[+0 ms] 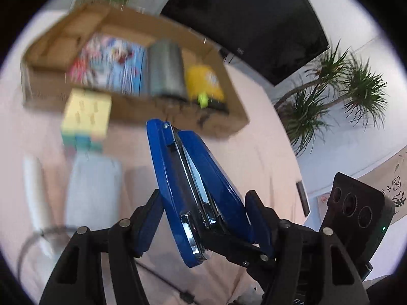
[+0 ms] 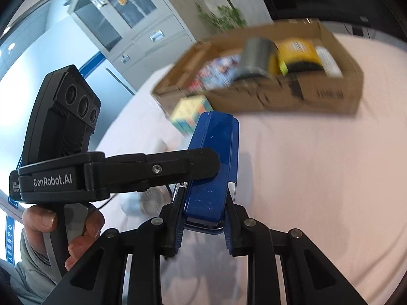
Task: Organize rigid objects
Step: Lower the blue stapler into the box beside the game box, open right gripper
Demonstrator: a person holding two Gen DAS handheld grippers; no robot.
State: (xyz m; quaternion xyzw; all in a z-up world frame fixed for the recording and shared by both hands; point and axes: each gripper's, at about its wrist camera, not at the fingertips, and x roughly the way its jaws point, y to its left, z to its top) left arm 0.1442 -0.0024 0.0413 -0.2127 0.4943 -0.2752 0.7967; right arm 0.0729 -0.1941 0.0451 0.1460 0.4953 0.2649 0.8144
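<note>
A blue stapler (image 1: pixel 193 178) is held off the pale pink tablecloth by both grippers at once. My left gripper (image 1: pixel 203 221) is shut on the stapler across its base and top. In the right wrist view one left finger (image 2: pixel 152 169) lies across the stapler (image 2: pixel 216 152), and a person's hand (image 2: pixel 63 228) holds that gripper's handle. My right gripper (image 2: pixel 203 223) is shut on the stapler's rear end, one pad on each side. Beyond the stapler's tip stands an open cardboard box (image 1: pixel 132 111), also visible from the right wrist (image 2: pixel 279 96).
The box holds a colourful pack (image 1: pixel 114 63), a grey cylinder (image 1: pixel 165 71) and a yellow item (image 1: pixel 203 81). A pastel cube (image 1: pixel 86 111) stands in front of it. A grey pouch (image 1: pixel 94 190) and a white roll (image 1: pixel 35 190) lie nearer. Potted plants (image 1: pixel 343 89) stand on the right.
</note>
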